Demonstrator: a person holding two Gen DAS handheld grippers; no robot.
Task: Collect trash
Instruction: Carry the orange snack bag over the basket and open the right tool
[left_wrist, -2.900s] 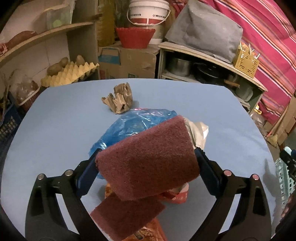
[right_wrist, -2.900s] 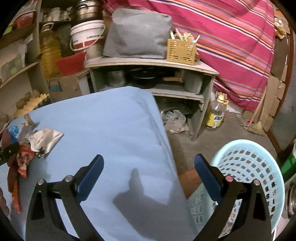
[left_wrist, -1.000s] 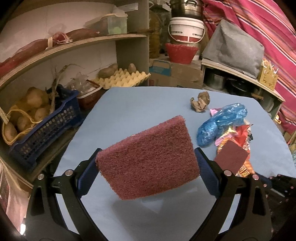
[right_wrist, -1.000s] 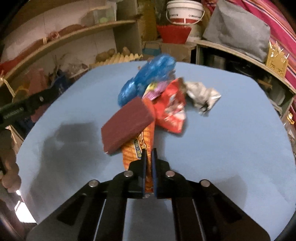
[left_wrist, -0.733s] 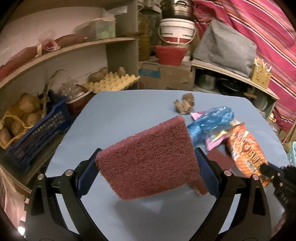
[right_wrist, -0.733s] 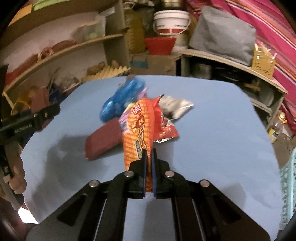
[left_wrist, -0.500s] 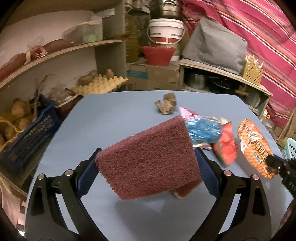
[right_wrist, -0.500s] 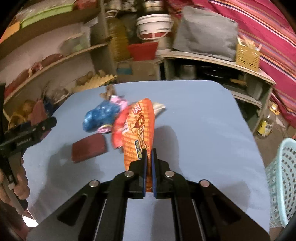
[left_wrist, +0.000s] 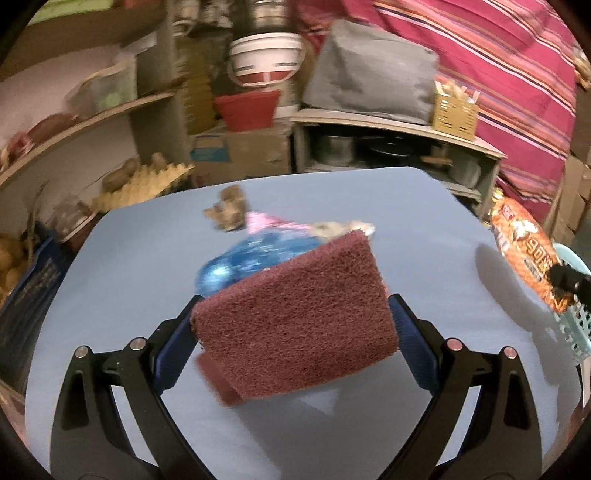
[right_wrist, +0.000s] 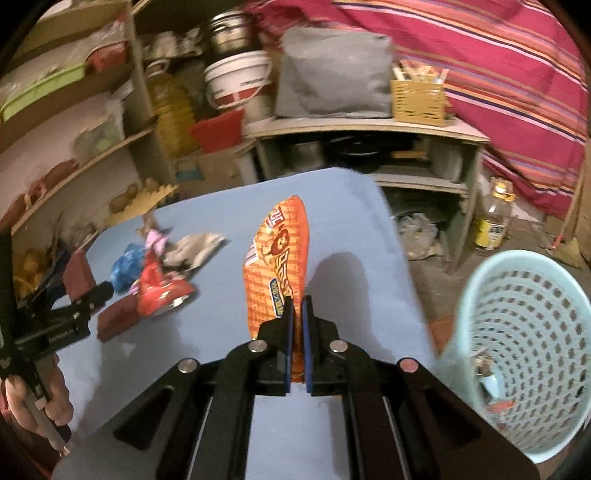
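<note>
My left gripper (left_wrist: 293, 325) is shut on a maroon scouring pad (left_wrist: 295, 325) and holds it above the blue table (left_wrist: 147, 258). My right gripper (right_wrist: 297, 306) is shut on an orange snack bag (right_wrist: 280, 258), lifted above the table near its right edge; the bag also shows in the left wrist view (left_wrist: 528, 254). A light blue basket (right_wrist: 517, 347) stands on the floor to the right. On the table lie a blue plastic bag (right_wrist: 125, 269), a red wrapper (right_wrist: 159, 288), a second maroon pad (right_wrist: 118, 317), a silver wrapper (right_wrist: 195, 247) and crumpled brown paper (left_wrist: 227, 212).
Shelves with potatoes and an egg tray (left_wrist: 147, 181) stand at the left. A low shelf with pots (right_wrist: 369, 147) and a grey bag (right_wrist: 332, 74) is behind the table. An oil bottle (right_wrist: 493, 221) stands on the floor.
My right gripper took hold of the orange snack bag, lifted it off the pile and carried it right toward the basket. My left gripper kept the pad and swung right.
</note>
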